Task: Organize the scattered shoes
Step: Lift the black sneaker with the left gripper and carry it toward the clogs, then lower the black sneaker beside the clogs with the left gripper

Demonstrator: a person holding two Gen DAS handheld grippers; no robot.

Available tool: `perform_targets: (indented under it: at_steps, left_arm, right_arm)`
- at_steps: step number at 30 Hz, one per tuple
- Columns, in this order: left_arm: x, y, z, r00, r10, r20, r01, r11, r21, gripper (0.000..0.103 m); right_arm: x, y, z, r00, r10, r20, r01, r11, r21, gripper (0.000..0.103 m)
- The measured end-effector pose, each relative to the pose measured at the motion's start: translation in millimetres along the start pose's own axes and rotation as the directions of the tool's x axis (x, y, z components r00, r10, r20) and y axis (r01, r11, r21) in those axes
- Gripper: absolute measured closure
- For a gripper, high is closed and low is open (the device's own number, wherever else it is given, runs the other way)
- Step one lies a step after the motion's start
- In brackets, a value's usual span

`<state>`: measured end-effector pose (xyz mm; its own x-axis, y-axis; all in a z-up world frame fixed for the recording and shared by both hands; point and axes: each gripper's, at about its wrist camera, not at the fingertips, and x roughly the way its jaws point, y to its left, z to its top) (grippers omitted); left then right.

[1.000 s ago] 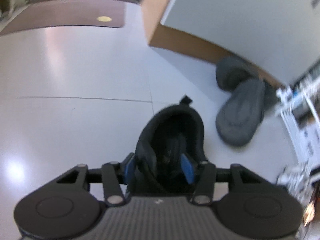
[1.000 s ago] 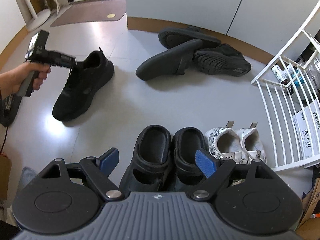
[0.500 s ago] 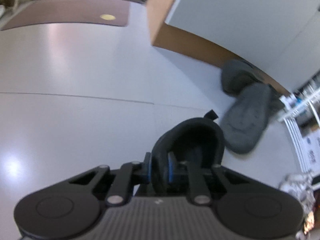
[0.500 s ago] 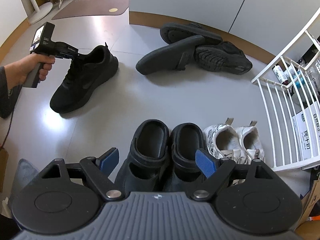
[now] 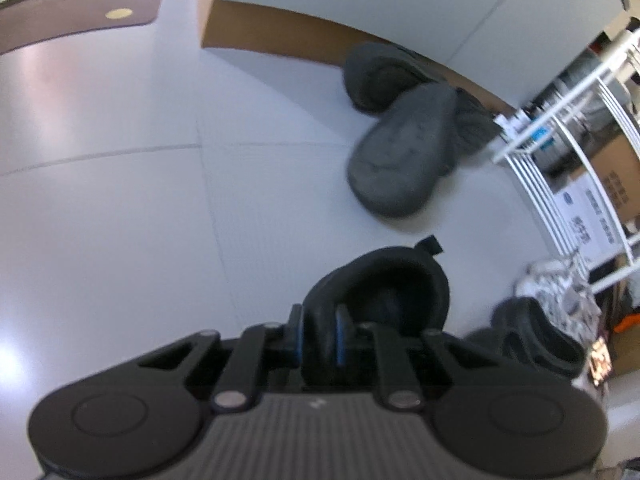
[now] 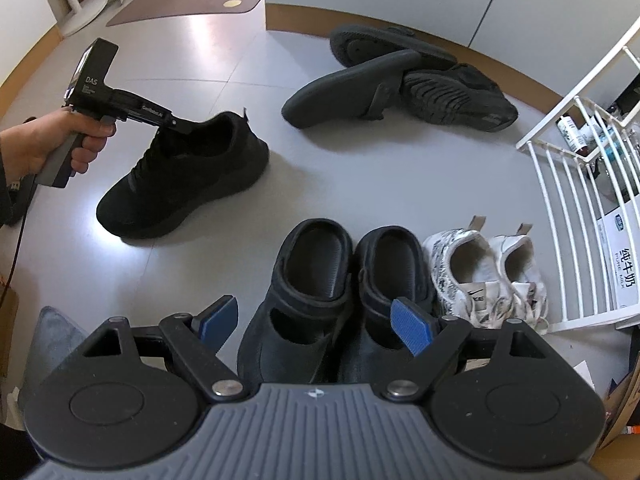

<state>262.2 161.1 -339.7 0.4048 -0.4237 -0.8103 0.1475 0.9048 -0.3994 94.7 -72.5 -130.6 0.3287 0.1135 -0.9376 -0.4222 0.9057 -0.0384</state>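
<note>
Person's hand [image 6: 52, 148]: far left in the right wrist view, wrapped round the handle of the left hand-held gripper.
Left hand-held gripper [image 5: 319, 338]: jaws nearly together, blue pads pinching the collar wall of the black sneaker [image 6: 188, 176]; the closing took place within the last second, and the opening is steady now.
Black sneaker: heel raised towards the gripper, toe down near the grey floor [image 6: 224, 60]; whether the toe touches the floor cannot be told. Well apart from the other shoes.
Right hand-held gripper [image 6: 316, 320]: jaws wide apart, nothing between the pads; it hangs above the black clogs [image 6: 340, 280].
Black clogs: a pair side by side on the floor, heels towards the camera, touching each other.
Dark pile [image 6: 400, 76]: a slide, an upturned sole and a second black sneaker overlapping, by the wall.
White sneakers [image 6: 484, 272]: a pair just right of the clogs, side by side.
White rack [image 6: 568, 216]: far right, beside the white sneakers.
</note>
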Motion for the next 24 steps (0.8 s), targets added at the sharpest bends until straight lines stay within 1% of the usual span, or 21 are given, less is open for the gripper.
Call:
perform_targets:
  at_steps: [2,6,9,16,17,19,20,22,24]
  left_arm:
    - [0.2,-6.7,-10.1,1.0,-0.017,-0.003,0.017,1.0,-0.004,0.088]
    - [1.7,-19.6,-24.5,1.0,-0.014,0.0,0.014,0.999,-0.048,0.087]
    - [5.0,-29.5,-36.5,1.0,-0.031,-0.001,0.031,0.996,-0.082,0.087]
    - [3.8,-48.5,-46.7,0.999,-0.029,-0.036,0.026,0.996,-0.08,0.086]
    - [0.8,-50.7,-47.4,0.999,-0.024,-0.035,0.021,0.997,-0.079,0.088]
    - [-9.2,-52.3,-45.3,0.999,-0.046,-0.012,0.044,0.994,-0.096,0.094]
    - [-13.2,-52.8,-44.1,0.998,-0.056,-0.003,0.056,0.993,-0.103,0.1]
    - [-21.3,-53.2,-39.7,0.997,-0.075,0.017,0.077,0.99,-0.114,0.101]
    - [-36.1,-53.7,-35.7,0.995,-0.084,0.057,0.09,0.988,-0.126,0.101]
  right_arm:
    - [4.7,2.5,-1.9,1.0,-0.001,-0.009,0.001,1.0,0.0,0.016]
    - [14.8,7.3,-5.4,1.0,-0.002,-0.029,0.002,1.0,0.0,0.016]
    - [16.5,10.0,-5.3,1.0,-0.003,-0.031,0.003,1.0,-0.001,0.016]
    - [15.8,12.6,-6.6,1.0,-0.001,-0.026,0.001,1.0,-0.003,0.016]
    - [15.6,12.8,-7.2,1.0,0.001,-0.025,-0.001,1.0,-0.005,0.016]
    - [15.7,11.2,-7.5,1.0,0.001,-0.024,-0.001,1.0,-0.001,0.016]
    - [16.0,10.0,-7.6,1.0,0.001,-0.025,0.0,1.0,0.003,0.016]
    - [17.2,7.2,-7.7,1.0,-0.003,-0.029,0.003,1.0,0.013,0.016]
    - [18.2,6.0,-7.7,1.0,-0.005,-0.031,0.005,1.0,0.02,0.016]
